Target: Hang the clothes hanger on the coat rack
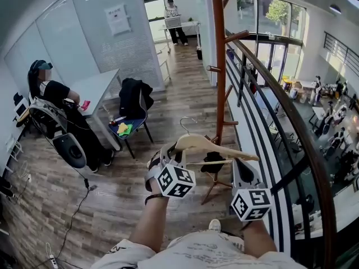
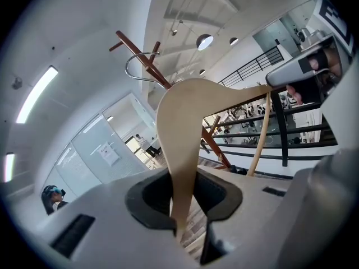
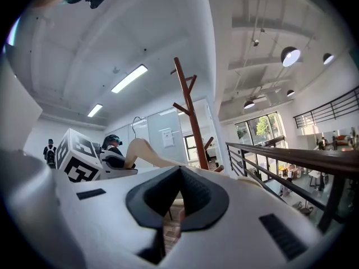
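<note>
A pale wooden clothes hanger (image 1: pixel 210 146) with a metal hook (image 1: pixel 187 122) is held level in front of me by both grippers. My left gripper (image 1: pixel 168 154) is shut on the hanger's left arm (image 2: pixel 182 150), which rises between its jaws. My right gripper (image 1: pixel 242 168) grips the hanger's right end; in the right gripper view a thin pale strip of hanger (image 3: pixel 178 205) shows in the narrow gap. The reddish-brown coat rack (image 1: pixel 219 66) with angled pegs stands just beyond the hanger. It also shows behind the hook as the coat rack (image 2: pixel 147 61) and past the left gripper as the coat rack (image 3: pixel 190 116).
A dark railing with a wooden handrail (image 1: pixel 291 128) runs along the right, with a lower floor beyond it. A black bag (image 1: pixel 213 160) sits at the rack's foot. To the left are a chair with a dark jacket (image 1: pixel 134 101), a table (image 1: pixel 98 88) and a seated person (image 1: pixel 56 97).
</note>
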Available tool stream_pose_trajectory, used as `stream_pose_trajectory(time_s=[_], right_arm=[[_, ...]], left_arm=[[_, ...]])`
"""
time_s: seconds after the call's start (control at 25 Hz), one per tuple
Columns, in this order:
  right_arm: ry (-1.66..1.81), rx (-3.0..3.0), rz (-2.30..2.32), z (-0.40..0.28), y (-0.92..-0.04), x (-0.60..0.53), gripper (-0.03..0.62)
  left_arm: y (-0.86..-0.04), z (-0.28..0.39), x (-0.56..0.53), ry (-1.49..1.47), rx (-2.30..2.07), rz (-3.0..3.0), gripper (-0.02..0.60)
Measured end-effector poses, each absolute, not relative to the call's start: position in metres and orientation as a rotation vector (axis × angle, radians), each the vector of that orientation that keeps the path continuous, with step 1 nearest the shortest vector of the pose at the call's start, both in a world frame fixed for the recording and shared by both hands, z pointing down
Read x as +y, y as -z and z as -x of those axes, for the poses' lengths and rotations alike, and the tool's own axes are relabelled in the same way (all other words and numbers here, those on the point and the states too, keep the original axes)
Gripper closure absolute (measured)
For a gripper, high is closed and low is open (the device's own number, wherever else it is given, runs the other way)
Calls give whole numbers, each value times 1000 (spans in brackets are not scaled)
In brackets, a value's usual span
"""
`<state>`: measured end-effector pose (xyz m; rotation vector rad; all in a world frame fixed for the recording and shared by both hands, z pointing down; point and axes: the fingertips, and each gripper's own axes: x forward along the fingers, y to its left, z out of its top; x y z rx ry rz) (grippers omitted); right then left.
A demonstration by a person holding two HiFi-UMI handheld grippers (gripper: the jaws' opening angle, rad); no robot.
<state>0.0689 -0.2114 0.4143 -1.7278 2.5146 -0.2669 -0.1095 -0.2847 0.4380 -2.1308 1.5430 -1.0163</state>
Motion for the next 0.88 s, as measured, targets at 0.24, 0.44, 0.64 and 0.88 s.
stream_pose_trajectory(time_s=[0.24,0.44,0.64,0.88], right_arm=[[249,2557,1646,-75,-404,-250,594],[247,2597,1577,-80,-401,-276,594],[243,2652,1512,-86,-405,-305,594],[233,2676,1475,-84,-402,-309,594]], left_arm=[[-419,85,-322,1008,1520,2107,491],[-398,67,-352,990,1514,2086,491],[-382,44,-385,958,1506,2087,491],[-355,40,-396,913,1507,2067,491]])
